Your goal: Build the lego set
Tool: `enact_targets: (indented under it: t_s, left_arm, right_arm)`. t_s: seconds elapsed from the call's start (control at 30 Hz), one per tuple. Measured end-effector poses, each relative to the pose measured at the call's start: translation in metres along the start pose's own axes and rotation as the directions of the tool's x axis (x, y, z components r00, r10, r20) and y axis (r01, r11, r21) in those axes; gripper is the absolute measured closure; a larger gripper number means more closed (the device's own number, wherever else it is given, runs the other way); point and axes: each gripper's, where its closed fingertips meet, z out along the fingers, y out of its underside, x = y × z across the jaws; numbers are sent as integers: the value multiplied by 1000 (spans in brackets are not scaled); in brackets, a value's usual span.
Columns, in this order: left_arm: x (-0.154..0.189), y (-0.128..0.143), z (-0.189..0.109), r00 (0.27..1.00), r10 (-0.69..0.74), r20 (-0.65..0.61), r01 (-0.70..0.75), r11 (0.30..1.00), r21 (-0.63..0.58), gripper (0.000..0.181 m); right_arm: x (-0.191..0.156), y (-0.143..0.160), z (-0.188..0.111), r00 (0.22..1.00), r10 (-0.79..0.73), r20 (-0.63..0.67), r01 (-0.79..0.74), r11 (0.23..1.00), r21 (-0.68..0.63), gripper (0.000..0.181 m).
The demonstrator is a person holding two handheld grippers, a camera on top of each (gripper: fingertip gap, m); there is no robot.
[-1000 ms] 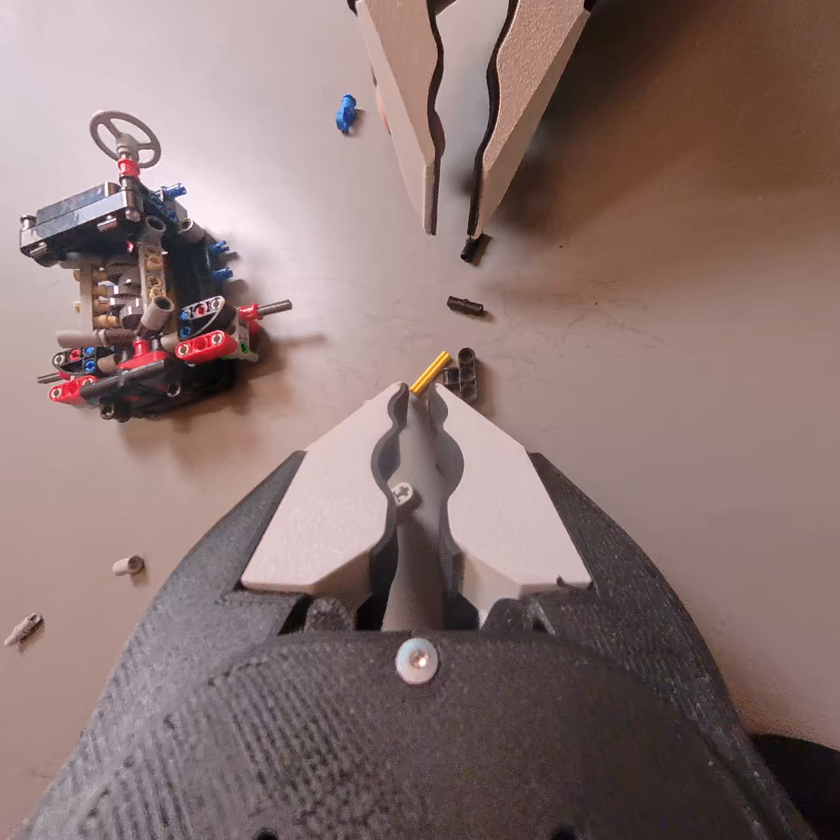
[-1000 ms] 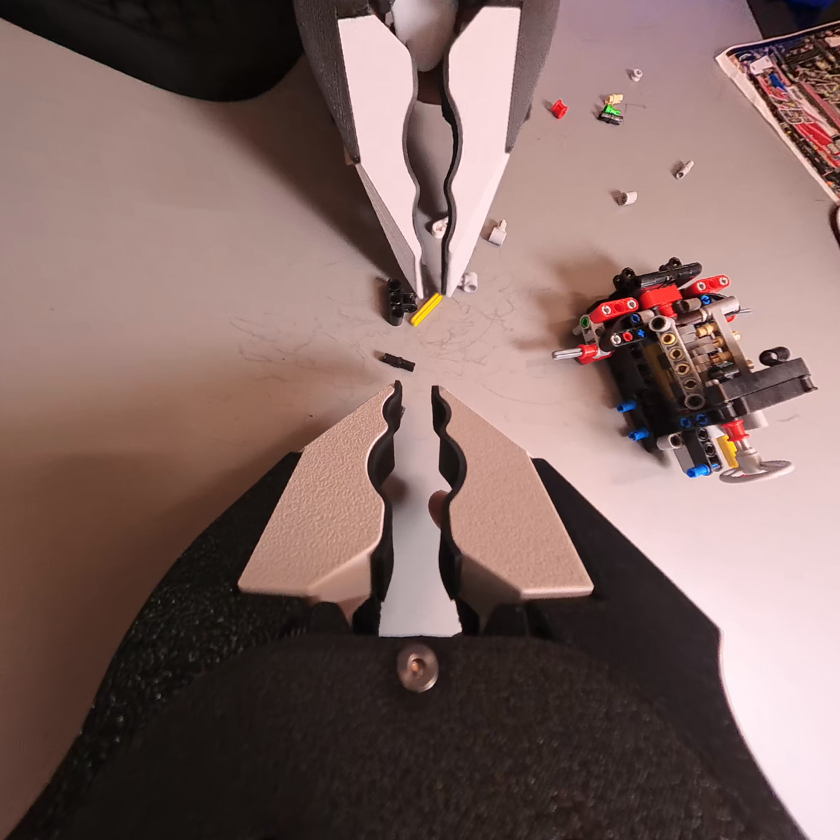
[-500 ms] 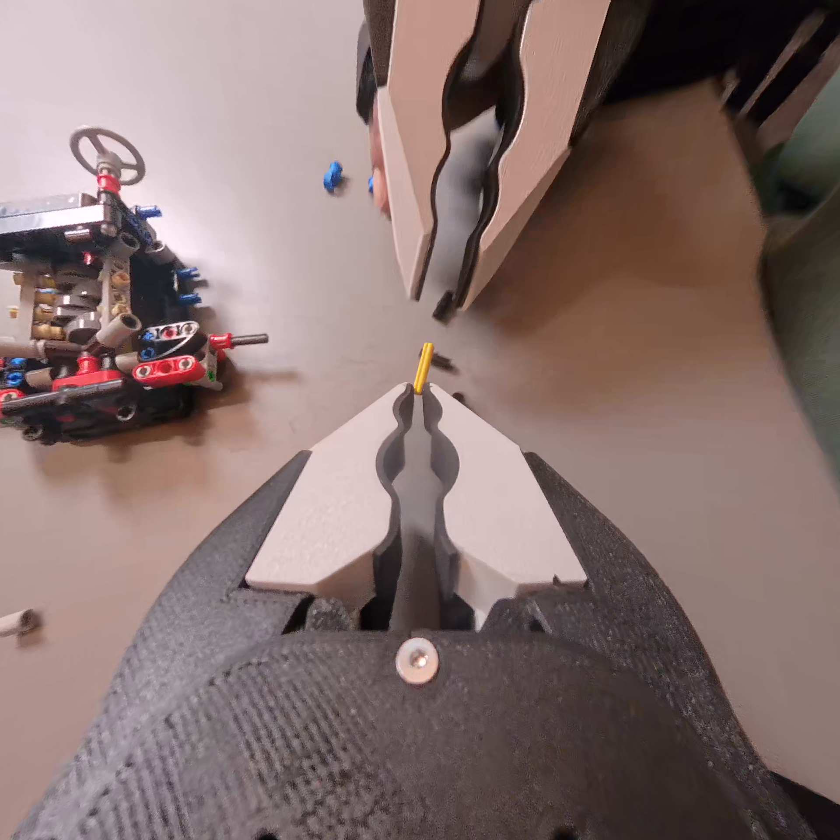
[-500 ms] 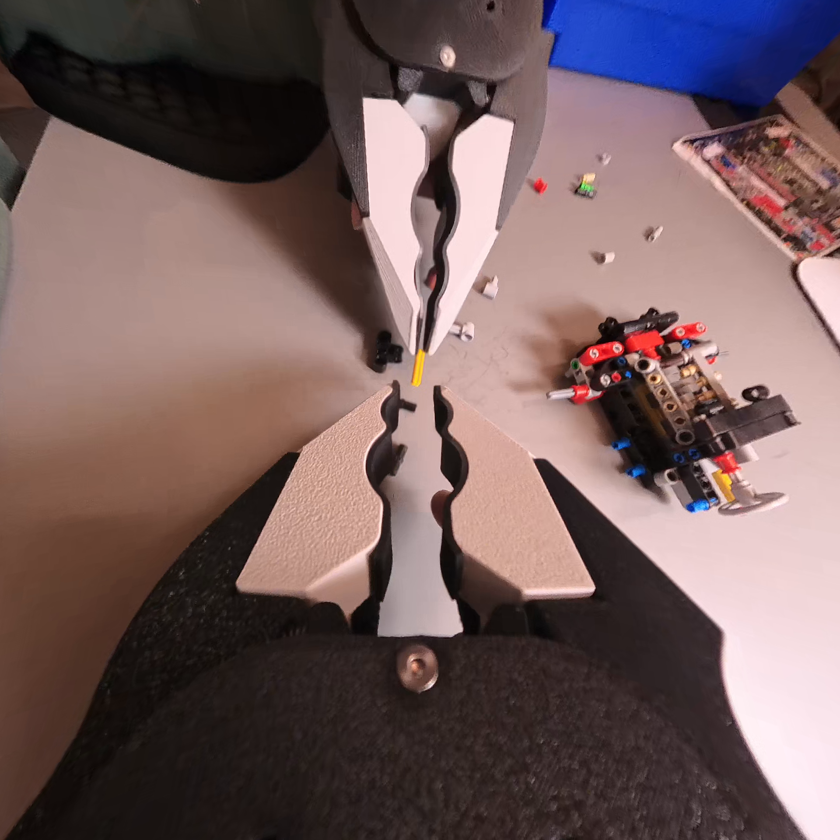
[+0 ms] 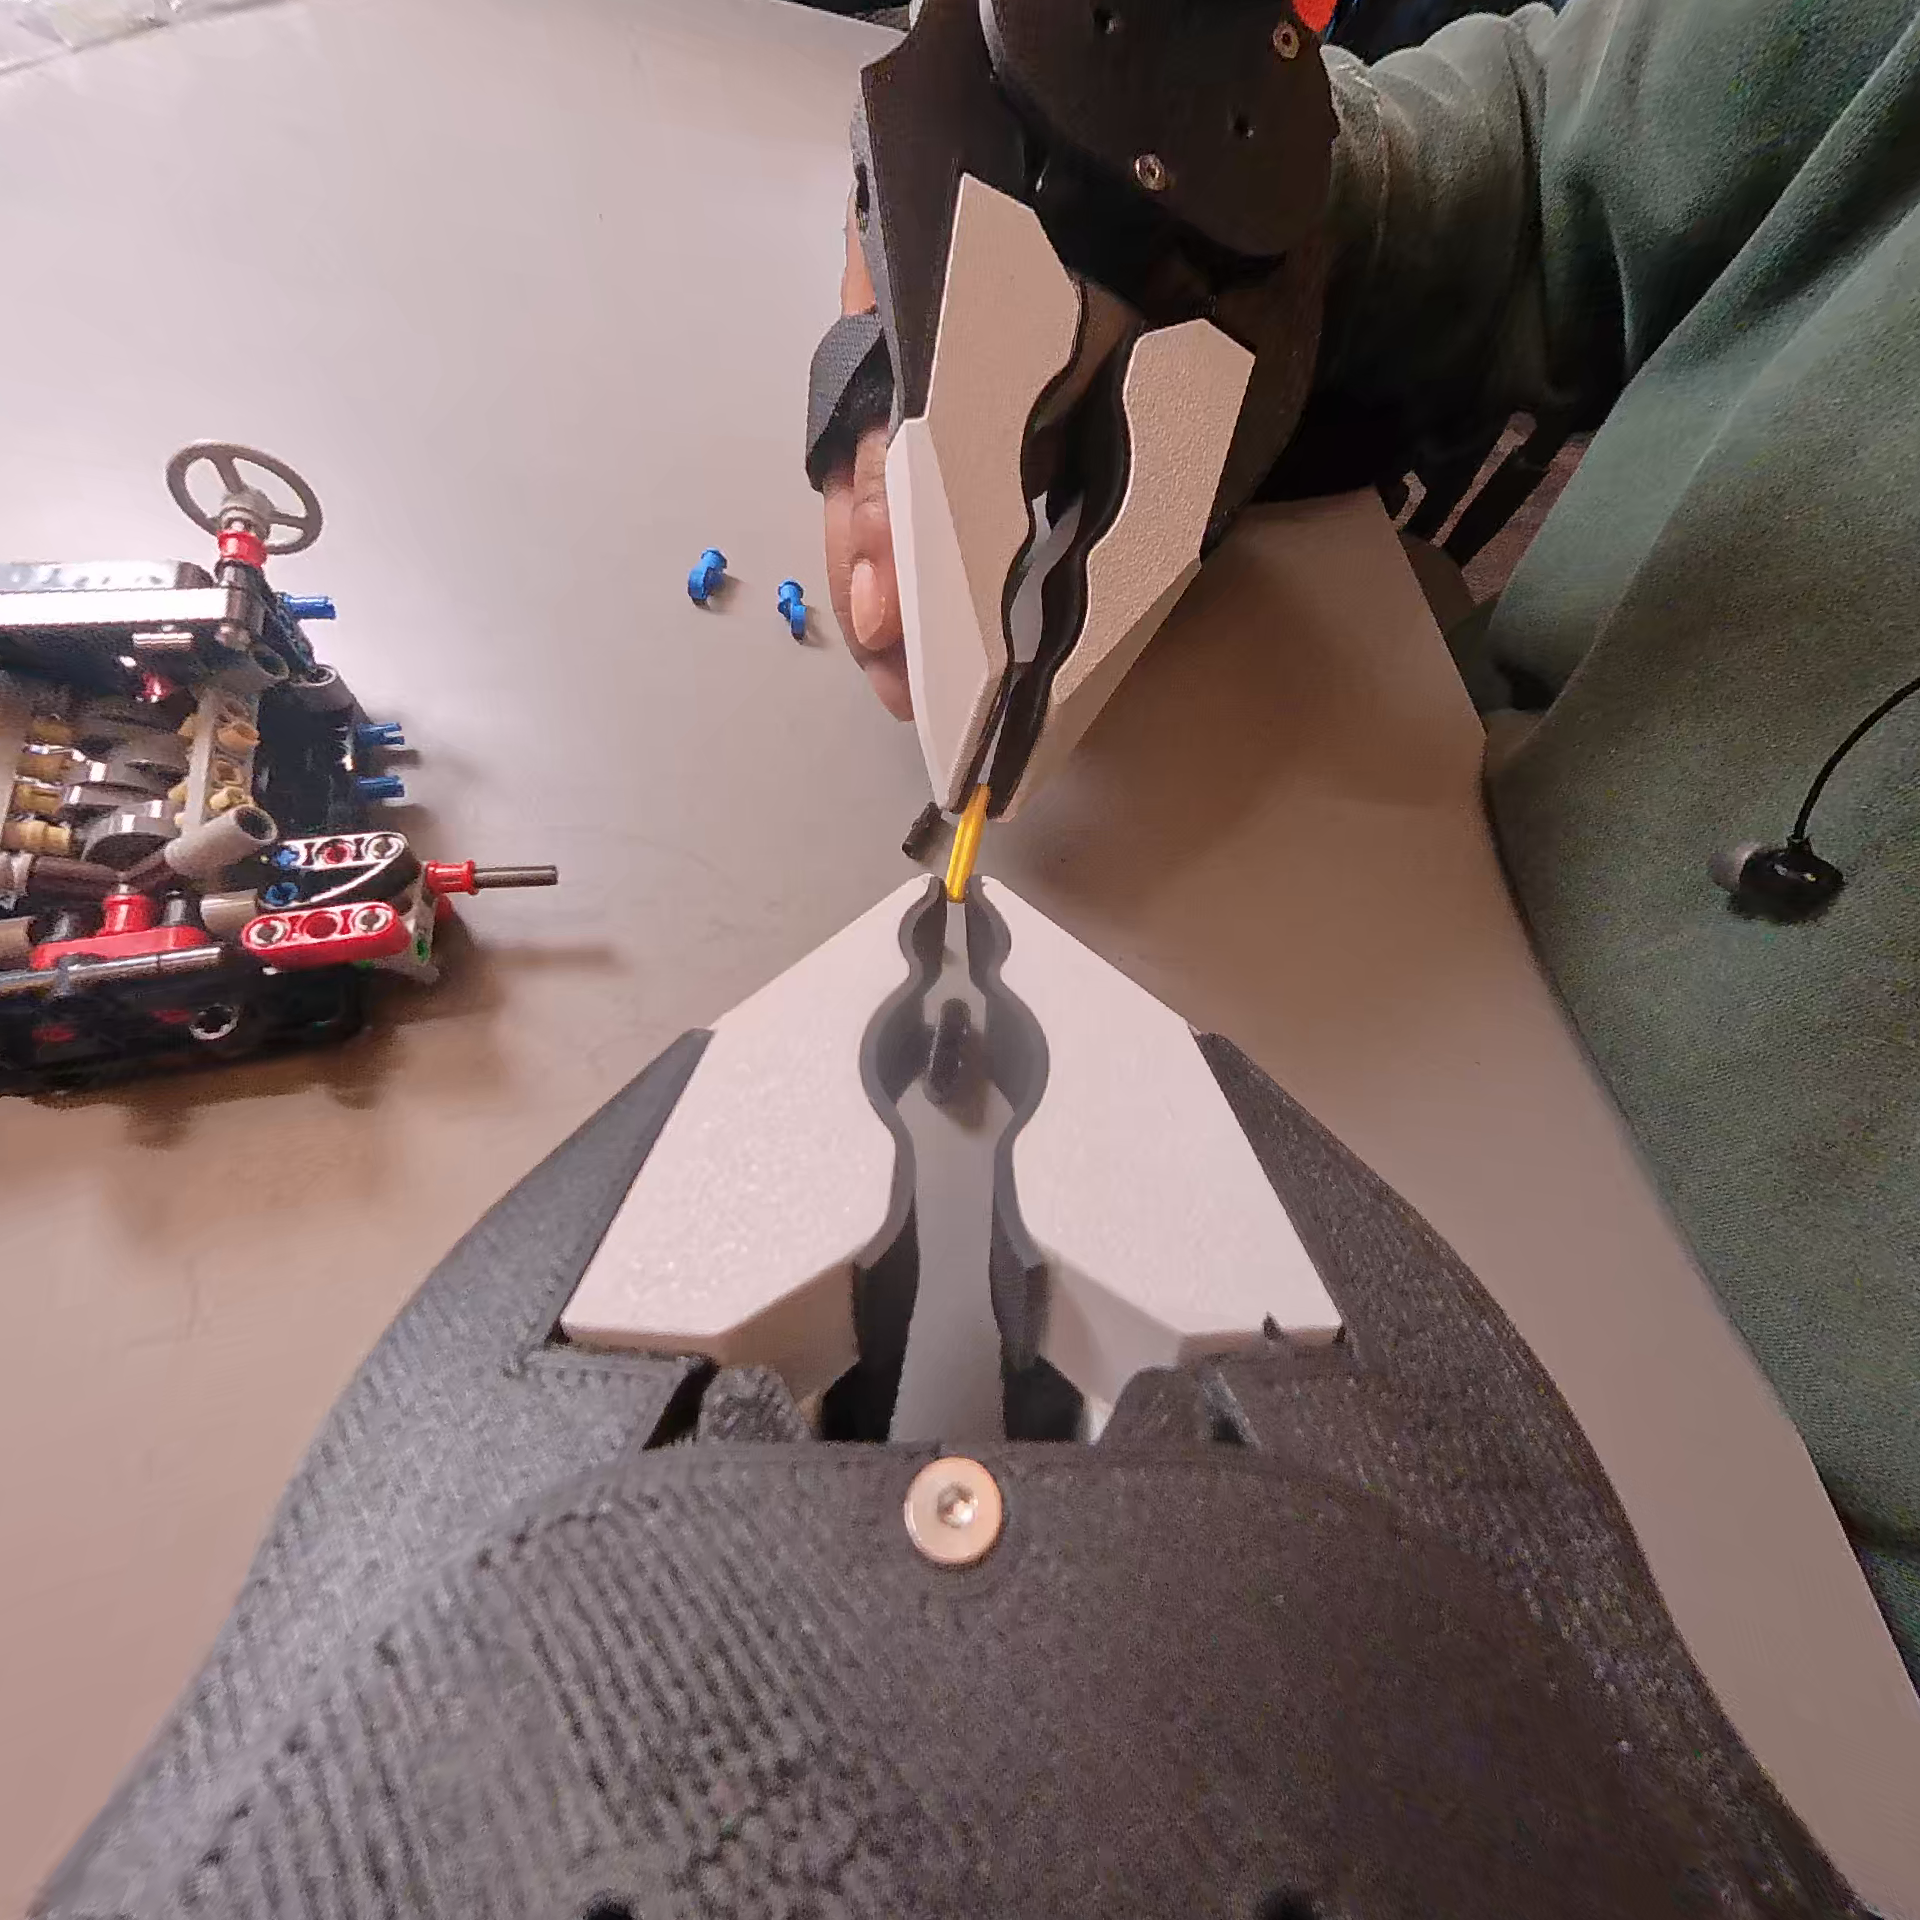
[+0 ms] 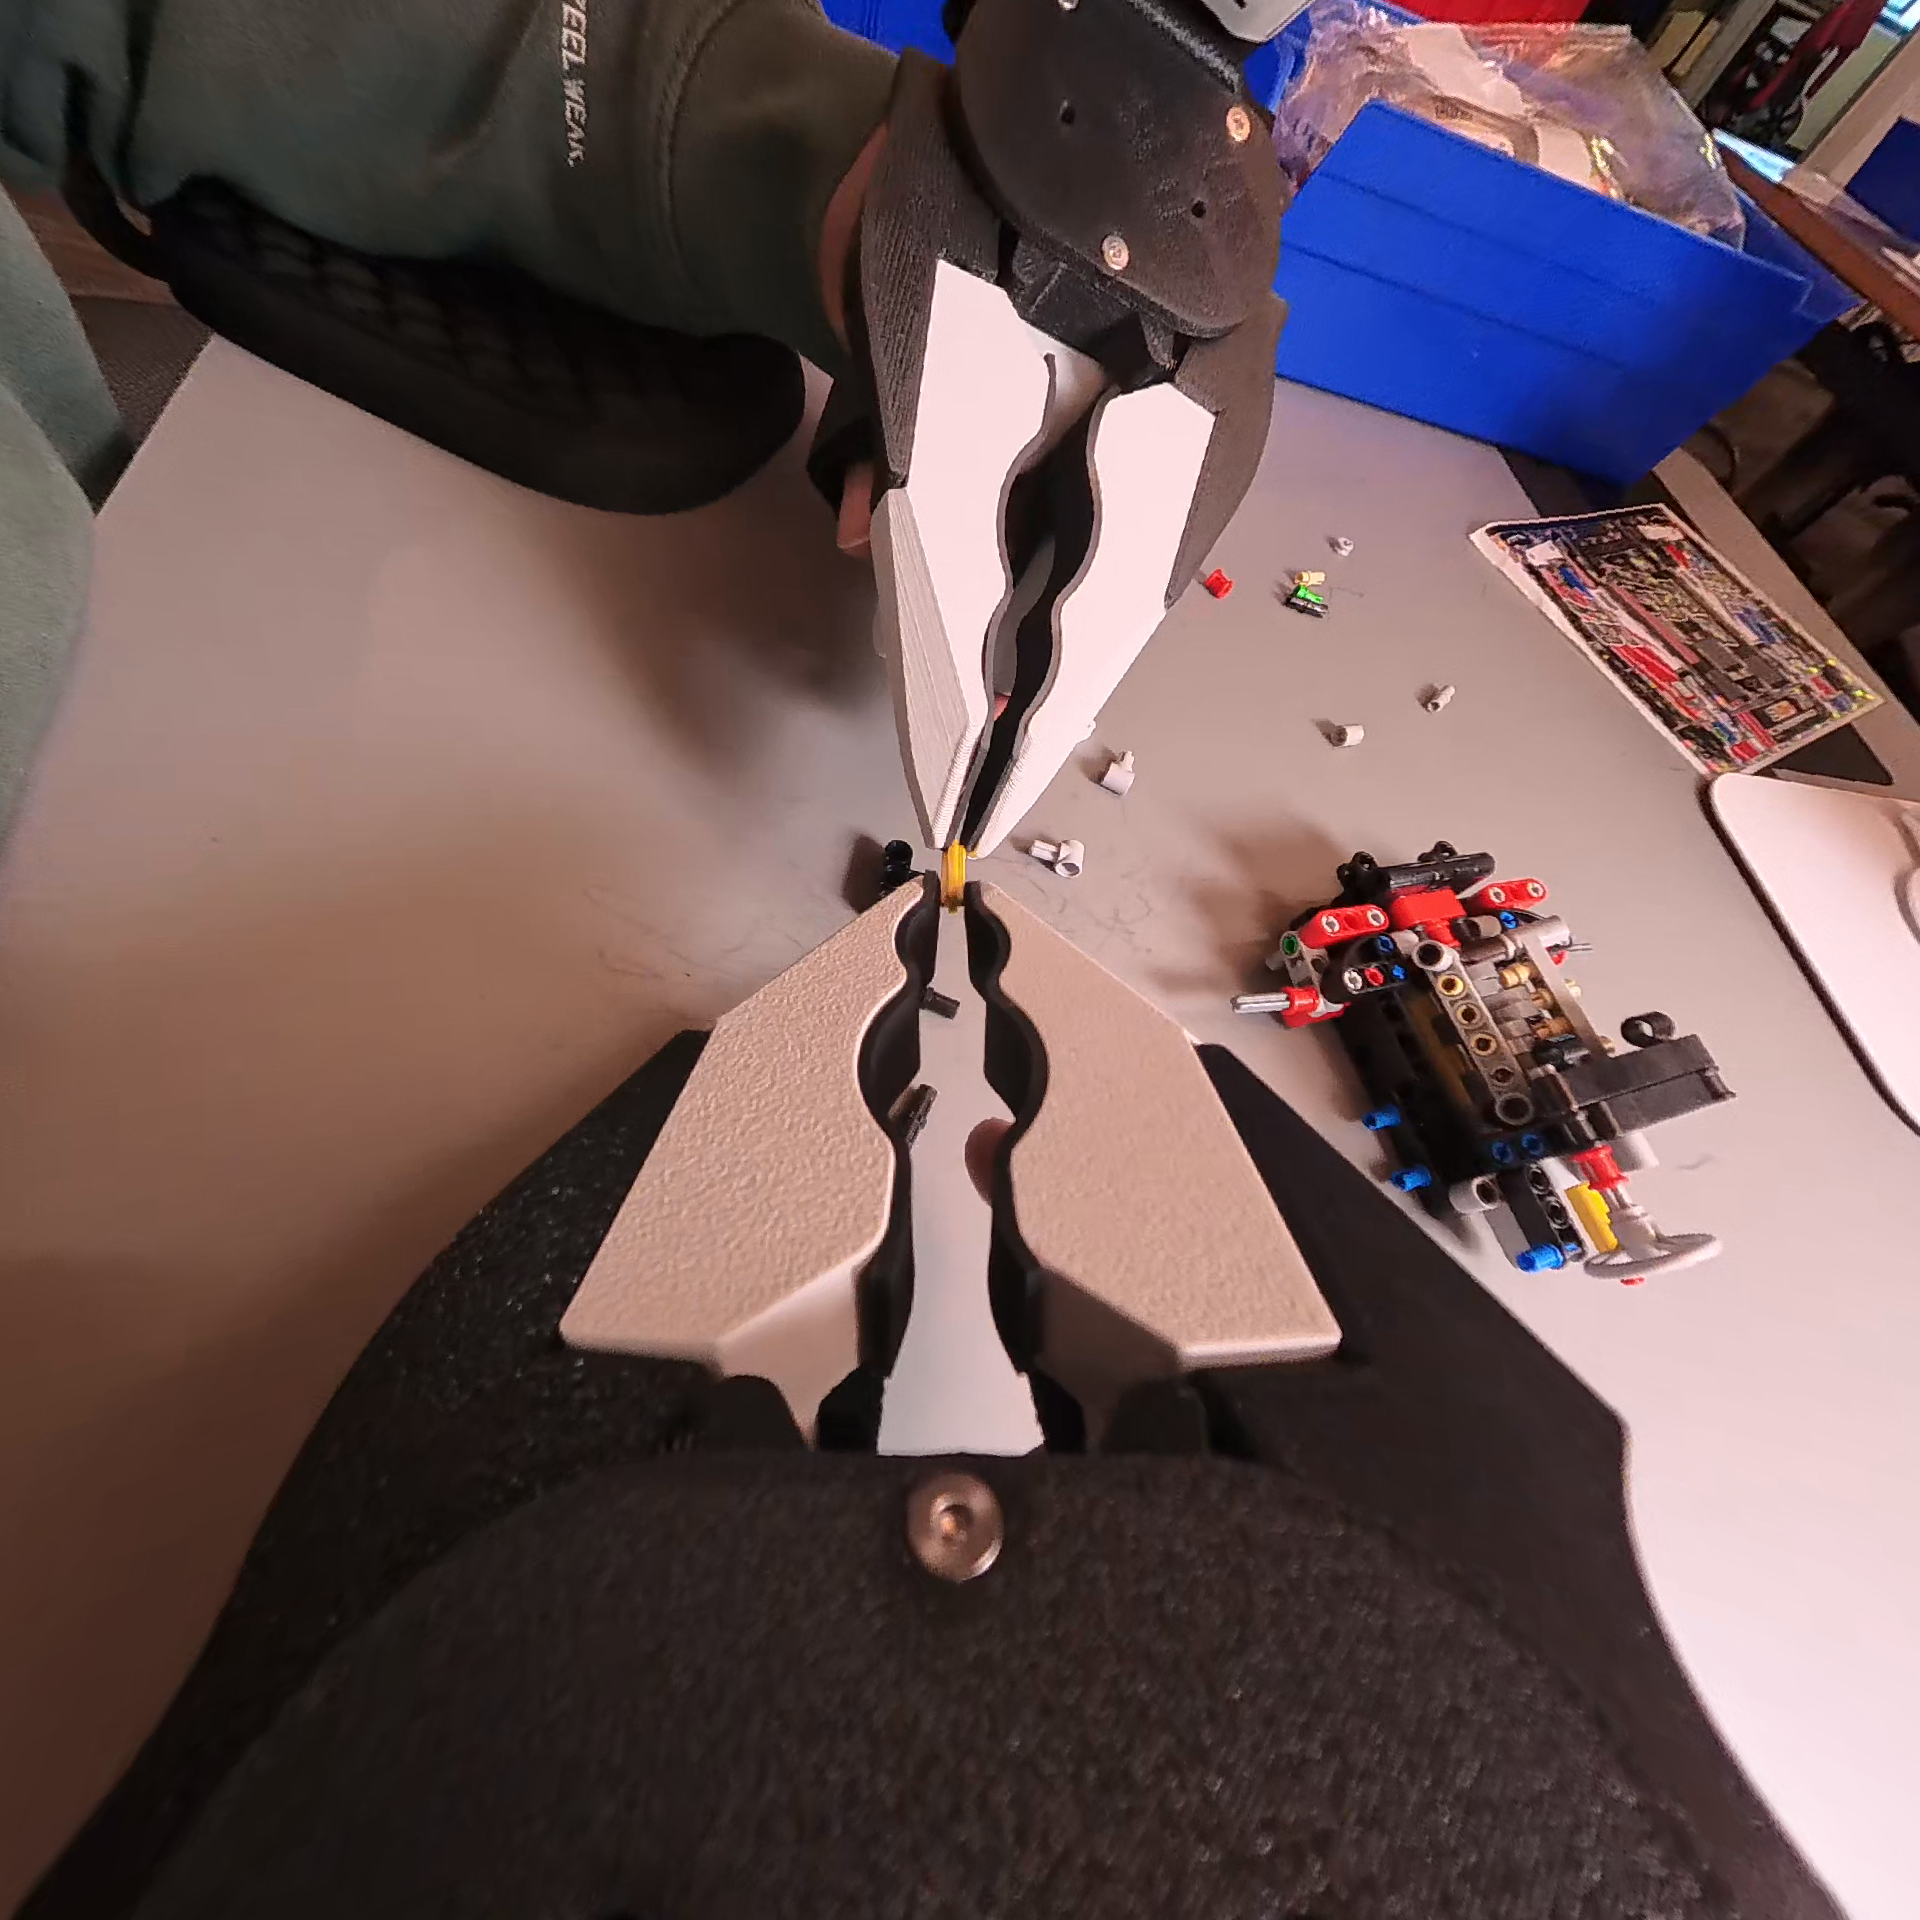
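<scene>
A thin yellow axle (image 5: 966, 850) is held in the air between both grippers, above the table. My left gripper (image 5: 951, 896) is shut on its near end. My right gripper (image 5: 975, 808) comes in from above with its tips closed around the other end. In the right wrist view the axle (image 6: 953, 868) runs from my right gripper (image 6: 951, 891) to the left gripper (image 6: 961, 840). The part-built lego vehicle (image 5: 208, 831) with a grey steering wheel sits to the left on the table. It also shows in the right wrist view (image 6: 1486, 1049).
Two blue pins (image 5: 707, 575) and small black pins (image 6: 940, 1003) lie loose on the table. Grey connectors (image 6: 1060, 852), an instruction booklet (image 6: 1673, 634) and a blue bin (image 6: 1507, 281) are at the far right. A green sleeve (image 5: 1714, 520) borders the table edge. Both grippers' tips are close together, under 4 cm apart.
The left gripper lifted the yellow axle off the table and turned it upright. The right gripper narrowed from open and closed on the axle's free end. Both grippers rose and tilted.
</scene>
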Motion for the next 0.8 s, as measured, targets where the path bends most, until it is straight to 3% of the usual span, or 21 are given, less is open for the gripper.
enact_targets:
  t_s: [0.1,0.17,0.23,0.5,0.63,0.8]
  left_arm:
    - [-2,-3,-3,1000,10,28,-11,1000,16,175]
    - [-6,2,-7,997,39,67,-37,999,-21,154]
    - [-1,12,-9,996,55,64,-51,997,-66,149]
    - [-4,49,3,979,157,133,-117,956,-269,155]
    - [-5,49,4,973,174,149,-128,952,-279,174]
    - [-8,40,3,962,198,186,-153,961,-231,175]
  right_arm:
    - [2,-2,-3,1000,16,1,-16,1000,12,178]
    - [4,-3,-7,999,40,14,-40,999,23,178]
    - [9,-3,-14,998,62,15,-62,997,34,178]
    - [16,-3,-26,992,117,35,-120,990,72,178]
    - [17,-3,-28,993,115,25,-117,990,74,178]
    - [22,-8,-35,993,121,3,-120,987,106,178]
